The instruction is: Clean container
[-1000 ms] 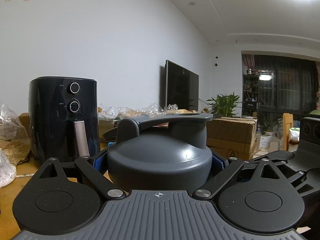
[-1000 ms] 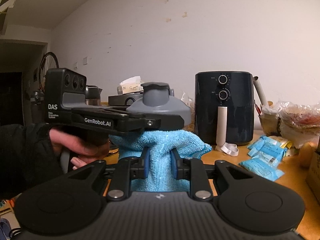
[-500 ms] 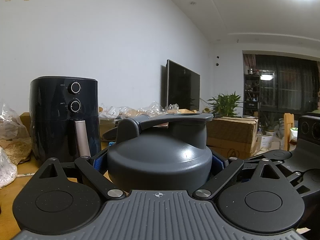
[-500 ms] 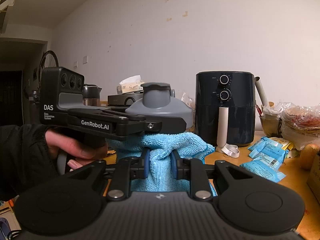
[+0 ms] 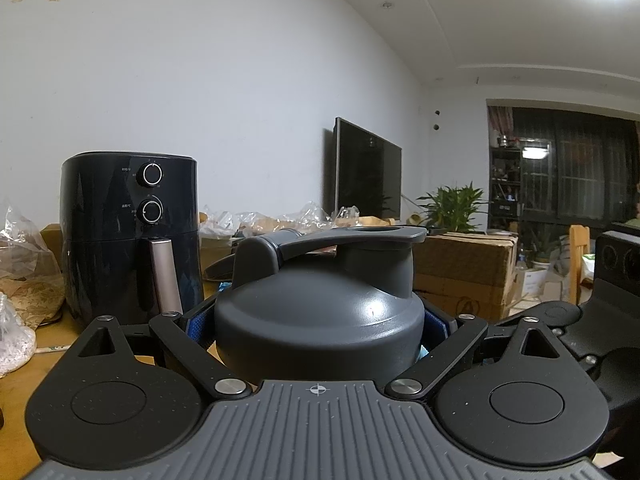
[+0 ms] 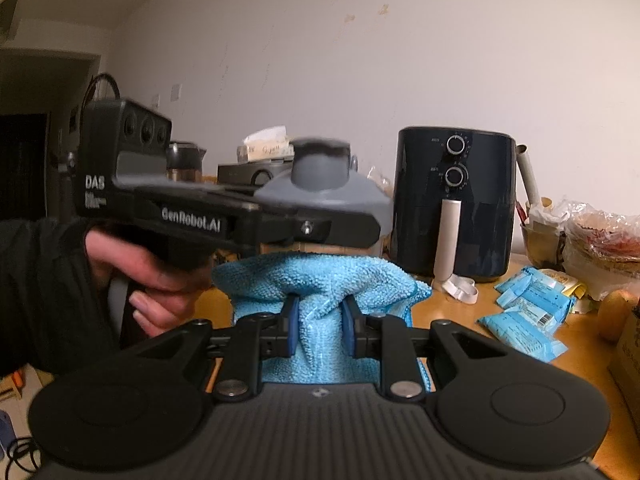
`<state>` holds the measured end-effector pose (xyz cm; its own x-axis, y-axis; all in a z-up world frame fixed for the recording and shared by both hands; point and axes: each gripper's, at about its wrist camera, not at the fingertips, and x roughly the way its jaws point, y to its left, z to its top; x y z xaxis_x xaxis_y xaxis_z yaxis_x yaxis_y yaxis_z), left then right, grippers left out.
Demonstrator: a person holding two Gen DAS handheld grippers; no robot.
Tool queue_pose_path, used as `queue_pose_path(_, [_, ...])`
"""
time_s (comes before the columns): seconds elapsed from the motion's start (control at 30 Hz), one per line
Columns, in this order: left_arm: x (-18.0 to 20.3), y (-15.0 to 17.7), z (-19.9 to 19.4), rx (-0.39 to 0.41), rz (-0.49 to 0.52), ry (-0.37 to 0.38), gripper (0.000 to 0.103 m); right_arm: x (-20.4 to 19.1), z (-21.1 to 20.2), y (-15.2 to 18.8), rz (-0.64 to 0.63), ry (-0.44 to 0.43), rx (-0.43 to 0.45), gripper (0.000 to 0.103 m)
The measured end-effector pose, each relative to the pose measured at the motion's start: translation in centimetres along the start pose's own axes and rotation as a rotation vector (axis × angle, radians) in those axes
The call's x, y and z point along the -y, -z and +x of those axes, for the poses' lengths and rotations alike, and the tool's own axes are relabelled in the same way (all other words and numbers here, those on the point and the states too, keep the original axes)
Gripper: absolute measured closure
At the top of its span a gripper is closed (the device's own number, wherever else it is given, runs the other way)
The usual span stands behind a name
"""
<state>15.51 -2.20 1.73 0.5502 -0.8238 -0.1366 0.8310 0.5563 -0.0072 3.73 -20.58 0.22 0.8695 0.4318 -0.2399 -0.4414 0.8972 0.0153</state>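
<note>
the left gripper (image 5: pixel 316 324) clamped the grey shaker bottle (image 5: pixel 320 312) over a cluttered wooden table (image 6: pixel 584 360) — air fryer (image 6: pixel 454 200) behind, tv (image 5: pixel 366 172) against the white wall — while the right gripper (image 6: pixel 318 332) pinched a blue cloth (image 6: pixel 320 284) against it.

A grey container (image 5: pixel 320 320) with a domed lid, a raised spout cap and a flip handle stands upright, filling the centre of the left wrist view. In the right wrist view, a bright blue cloth (image 6: pixel 320 280) drapes bunched against its lower body, at centre frame.
</note>
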Motion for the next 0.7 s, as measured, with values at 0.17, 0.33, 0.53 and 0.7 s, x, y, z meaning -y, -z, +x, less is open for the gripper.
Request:
queue_pose_path(0.17, [0.0,0.0,0.0,-0.001,0.000,-0.001,0.008,0.0,0.4,0.6,-0.002,-0.003,-0.033,0.085])
queue_pose_path(0.33, [0.0,-0.2,0.1,-0.003,-0.001,-0.002,0.008,-0.1,0.8,1.1,-0.010,-0.003,-0.058,0.085])
queue_pose_path(0.53, [0.0,-0.2,0.2,-0.004,-0.001,-0.005,0.008,0.0,1.5,1.9,-0.009,-0.009,-0.105,0.084])
queue_pose_path(0.7, [0.0,-0.2,0.2,-0.004,-0.001,-0.005,0.008,0.0,2.4,2.5,-0.007,-0.012,-0.161,0.082])
